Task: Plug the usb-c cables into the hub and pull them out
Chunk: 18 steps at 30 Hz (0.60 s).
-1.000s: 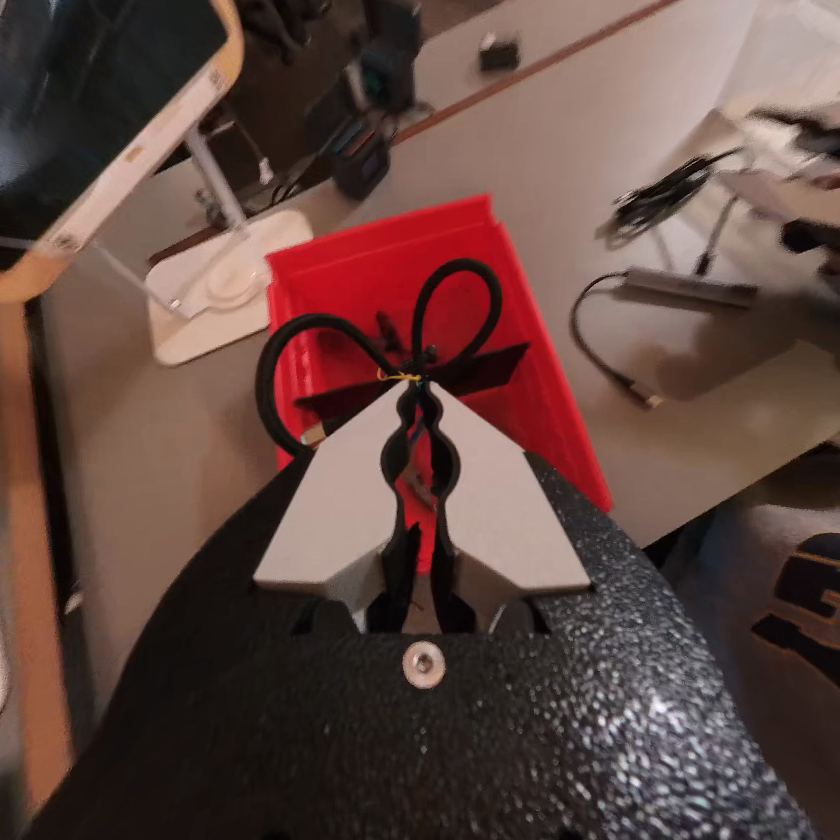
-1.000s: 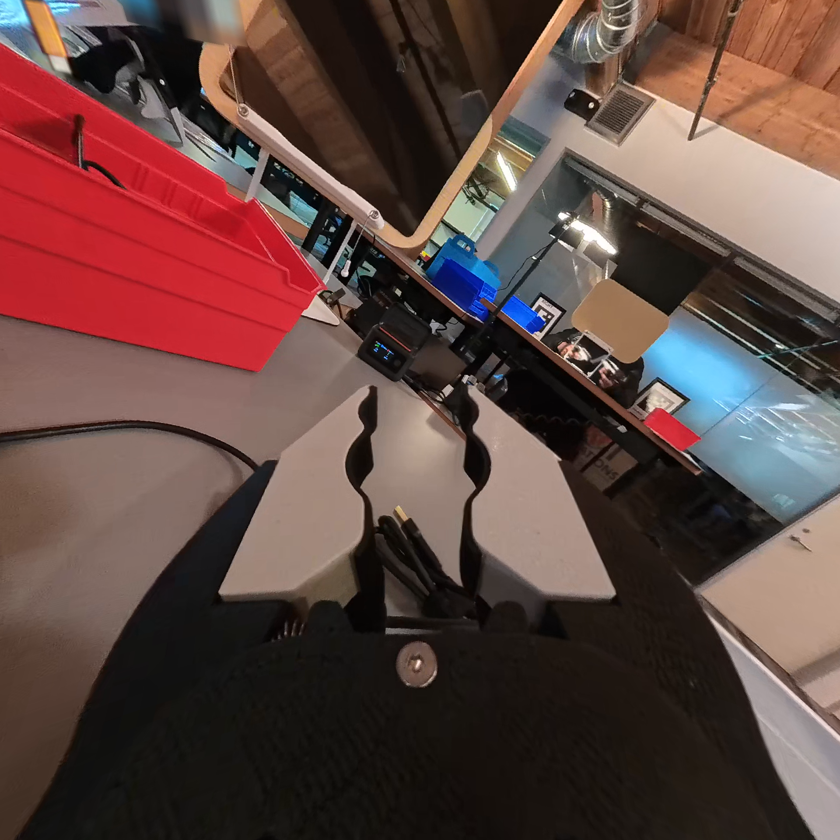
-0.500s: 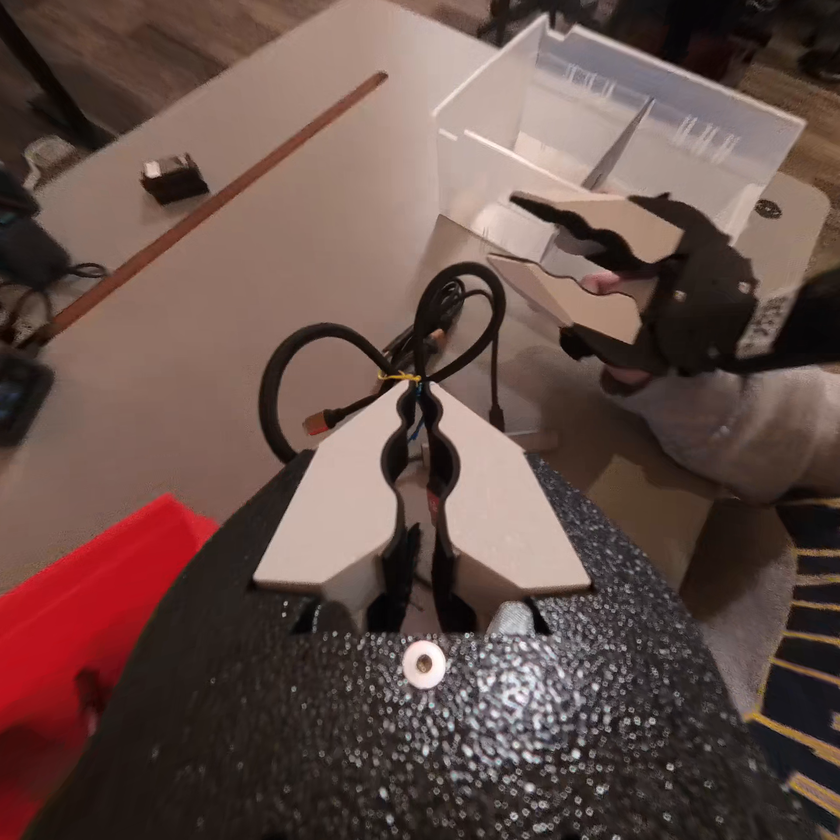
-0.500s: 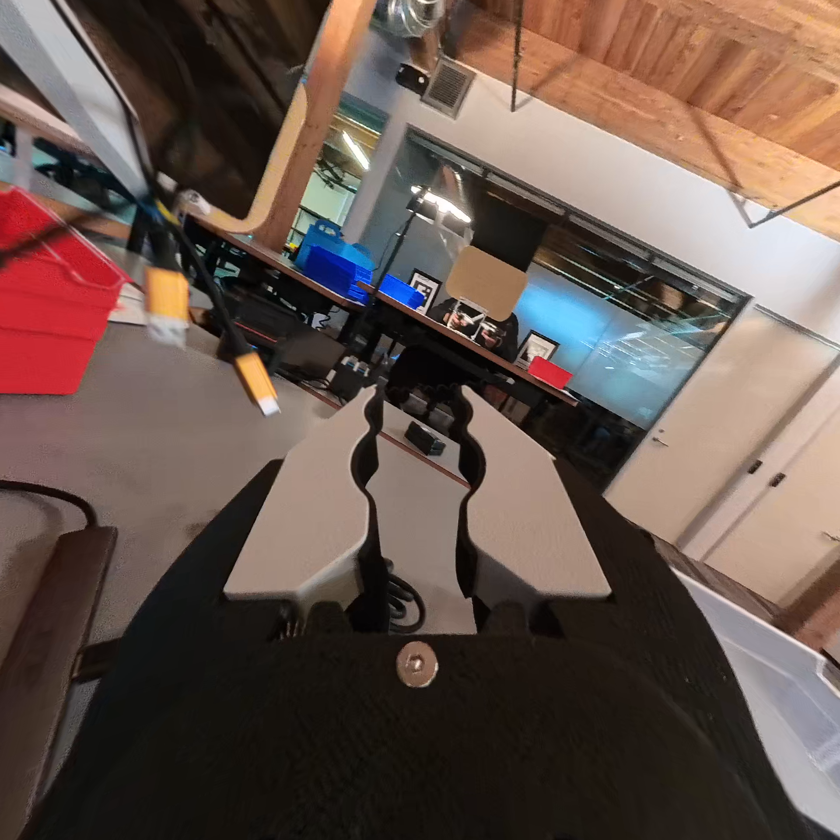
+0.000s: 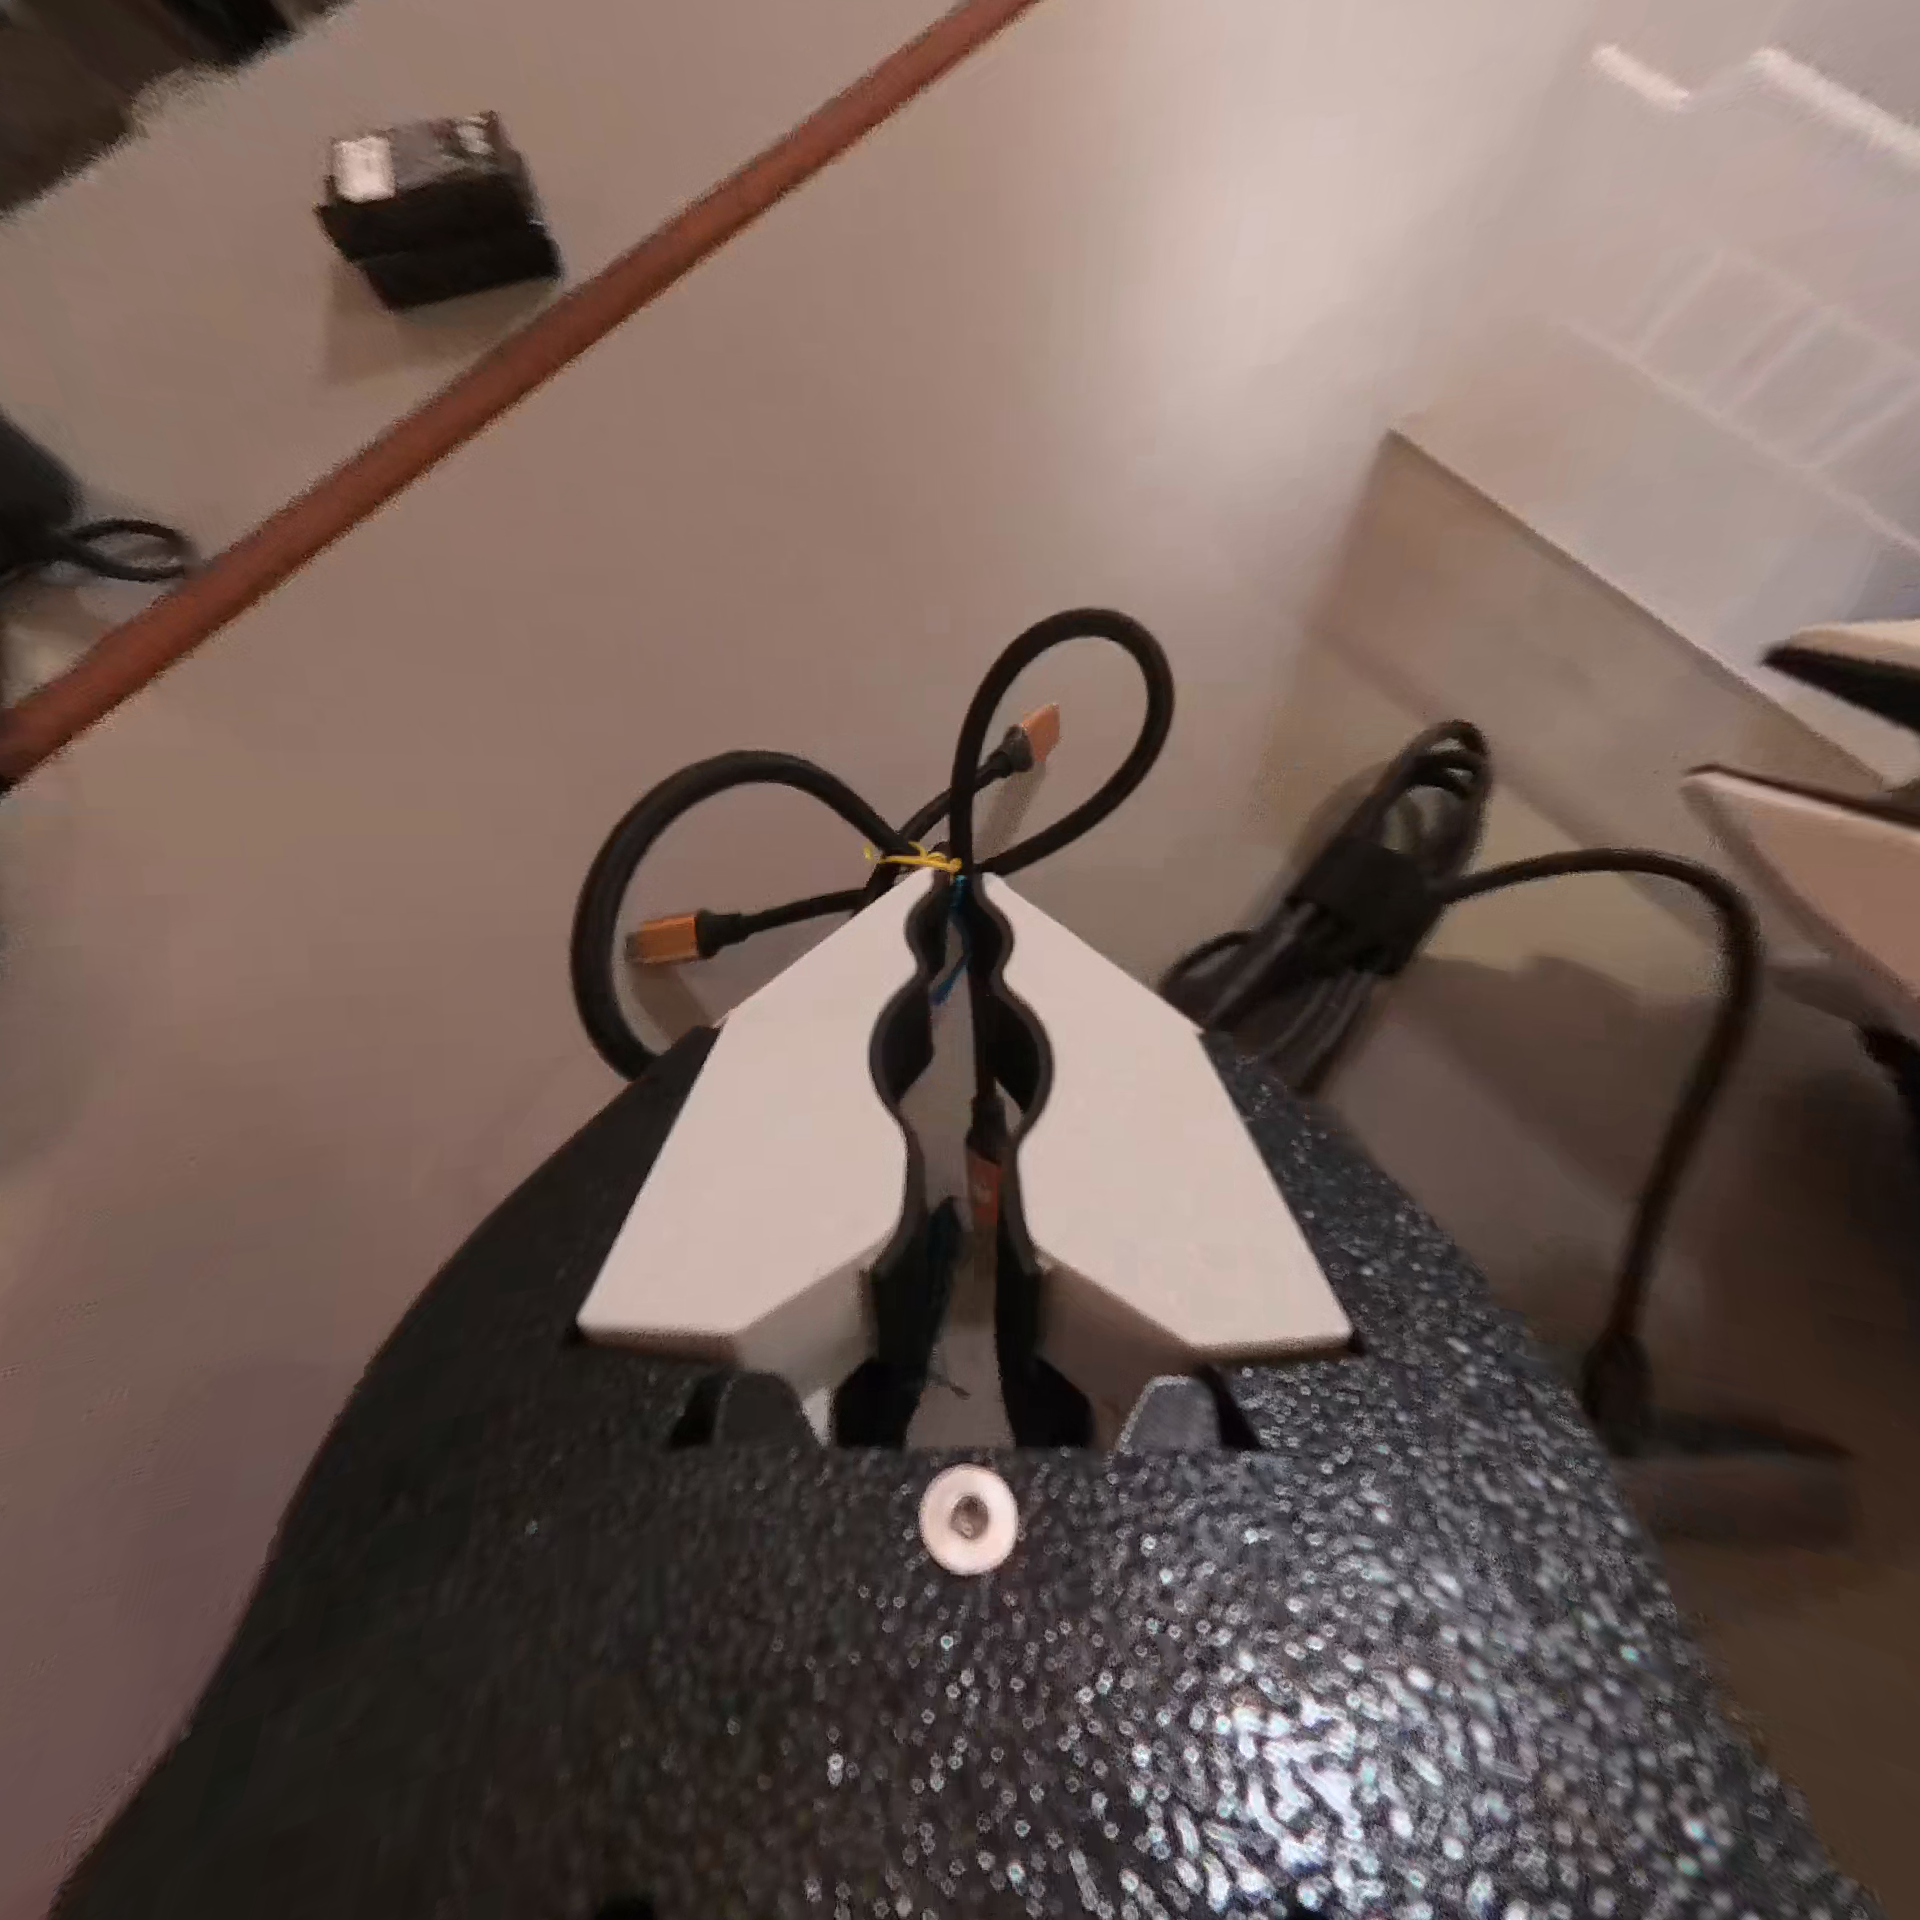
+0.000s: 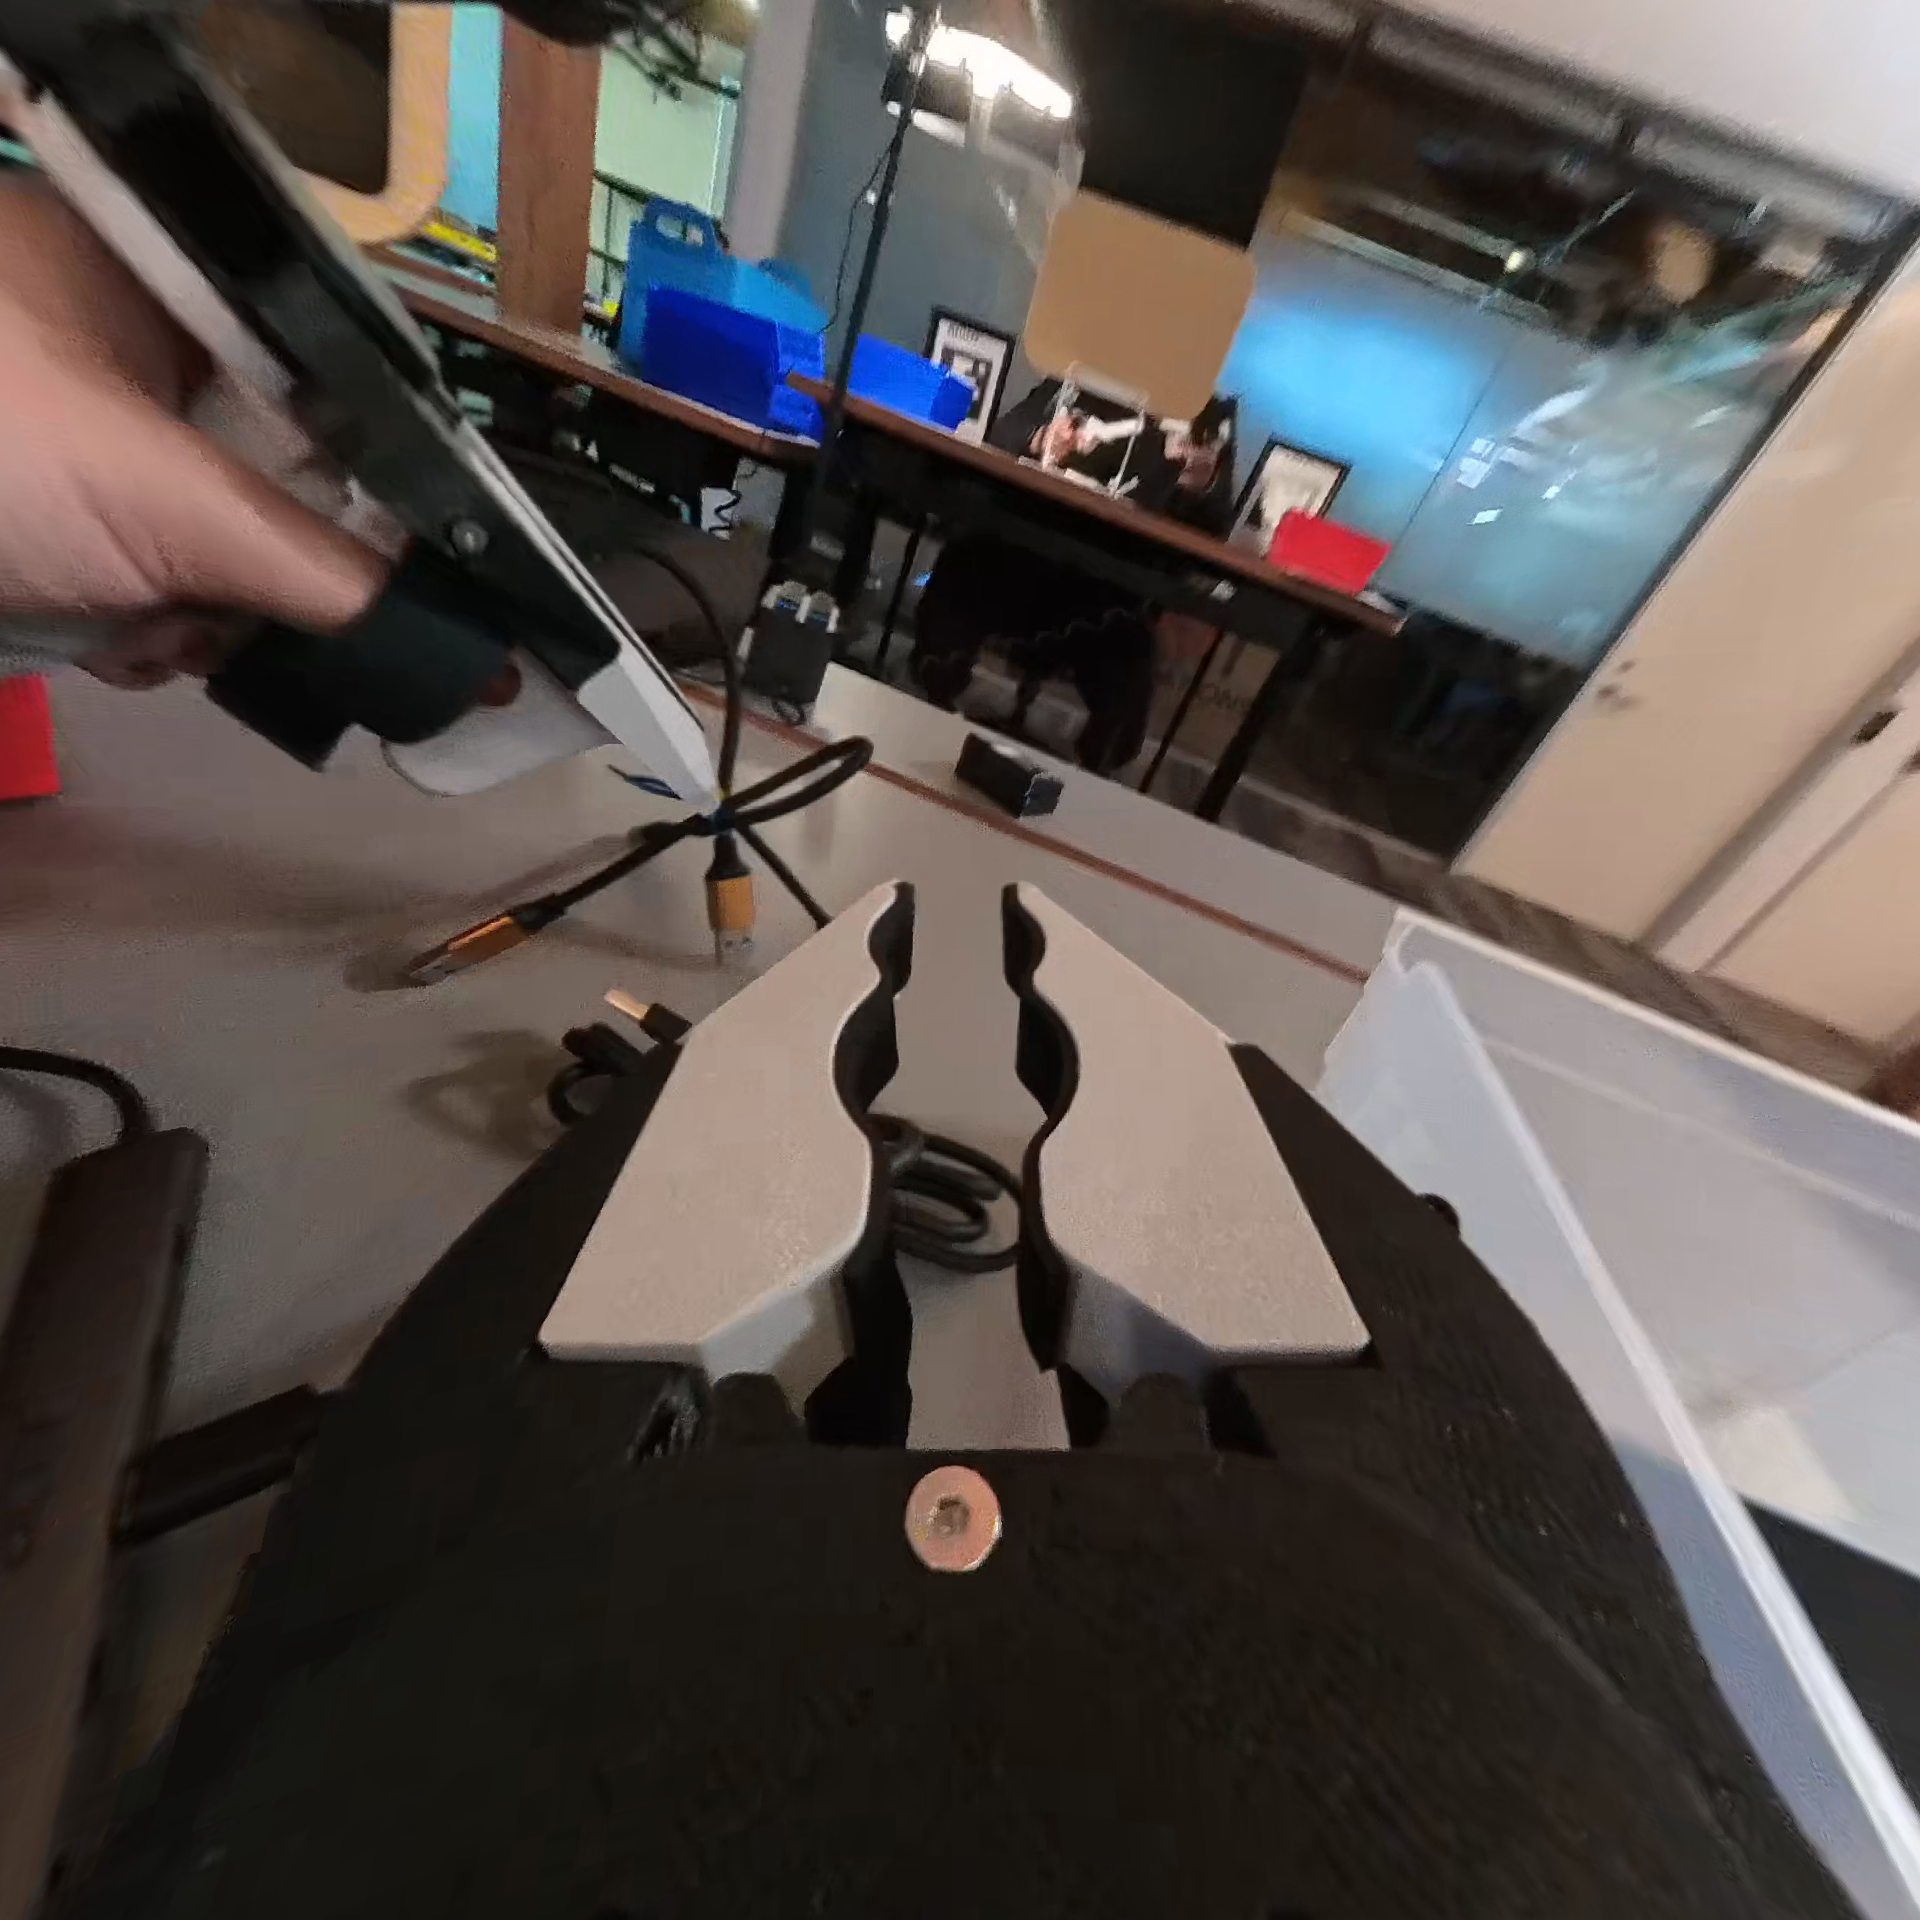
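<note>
Left wrist view: looped cable bundle (image 5: 966, 831) pinched at tips of left gripper's (image 5: 948, 883) closed jaws.

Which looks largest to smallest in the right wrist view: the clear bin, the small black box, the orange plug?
1. clear bin, though it is nearest the camera
2. small black box
3. orange plug, looking nearly alike in size

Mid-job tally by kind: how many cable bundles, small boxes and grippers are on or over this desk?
Cable bundles: 2, the yellow-tied black cable bundle in the jaws of the left gripper, the strapped black cable bundle on the desk.
Boxes: 1, the small black box.
Grippers: 2, adding the open right gripper.
Total: 5.
</note>
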Tool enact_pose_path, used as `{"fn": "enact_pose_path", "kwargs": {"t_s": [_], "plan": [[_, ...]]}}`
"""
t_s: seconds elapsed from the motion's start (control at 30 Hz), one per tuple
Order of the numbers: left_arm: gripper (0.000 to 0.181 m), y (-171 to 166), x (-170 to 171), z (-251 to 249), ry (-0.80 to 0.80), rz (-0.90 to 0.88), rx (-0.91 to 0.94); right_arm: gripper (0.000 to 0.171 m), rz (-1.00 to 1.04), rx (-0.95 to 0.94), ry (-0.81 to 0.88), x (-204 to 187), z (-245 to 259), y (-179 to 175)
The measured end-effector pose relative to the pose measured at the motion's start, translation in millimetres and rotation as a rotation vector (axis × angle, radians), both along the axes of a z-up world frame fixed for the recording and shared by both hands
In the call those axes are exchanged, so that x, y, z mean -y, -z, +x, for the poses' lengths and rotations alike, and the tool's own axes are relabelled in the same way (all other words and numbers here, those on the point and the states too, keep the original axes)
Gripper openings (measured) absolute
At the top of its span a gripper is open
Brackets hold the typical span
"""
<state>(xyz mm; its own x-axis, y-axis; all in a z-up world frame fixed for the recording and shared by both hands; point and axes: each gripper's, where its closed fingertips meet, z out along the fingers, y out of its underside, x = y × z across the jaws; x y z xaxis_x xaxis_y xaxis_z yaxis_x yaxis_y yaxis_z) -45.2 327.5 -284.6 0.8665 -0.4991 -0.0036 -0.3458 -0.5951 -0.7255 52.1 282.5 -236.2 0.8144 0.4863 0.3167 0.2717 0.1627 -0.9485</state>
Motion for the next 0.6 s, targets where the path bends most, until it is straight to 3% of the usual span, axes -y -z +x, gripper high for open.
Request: {"fn": "enact_pose_path", "kwargs": {"t_s": [0.03, 0.17, 0.2, 0.33, 0.4, 0.47, 0.5, 0.6], "plan": [[0.001, 0, -2, -2, -0.02, 0.044, -0.02, 0.016, -0.012, -0.004, 0.006, -1, 2, 1], [0.048, -13, 8, -3, -0.03, 0.215, -0.069, 0.015, -0.02, -0.013, 0.004, -2, 3, 1], [0.052, -22, 12, -4, -0.037, 0.281, -0.078, 0.015, -0.019, -0.004, 0.004, -3, 2, 2], [0.041, -52, 48, -5, -0.018, 0.501, -0.06, 0.015, -0.013, 0.012, -0.014, -2, -3, 4], [0.043, -57, 65, -14, -0.033, 0.586, -0.104, 0.014, -0.01, 0.006, -0.017, -1, -3, 3], [0.108, -75, 73, -45, -0.212, 0.776, -0.182, 0.014, -0.008, 0.005, -0.018, -1, -4, 3], [0.12, -81, 79, -53, -0.251, 0.857, -0.201, 0.013, -0.003, 0.009, -0.017, -1, -4, 3], [0.112, -74, 95, -48, -0.202, 0.933, -0.196, 0.011, 0.034, 0.034, -0.013, -1, -5, 4]]}}
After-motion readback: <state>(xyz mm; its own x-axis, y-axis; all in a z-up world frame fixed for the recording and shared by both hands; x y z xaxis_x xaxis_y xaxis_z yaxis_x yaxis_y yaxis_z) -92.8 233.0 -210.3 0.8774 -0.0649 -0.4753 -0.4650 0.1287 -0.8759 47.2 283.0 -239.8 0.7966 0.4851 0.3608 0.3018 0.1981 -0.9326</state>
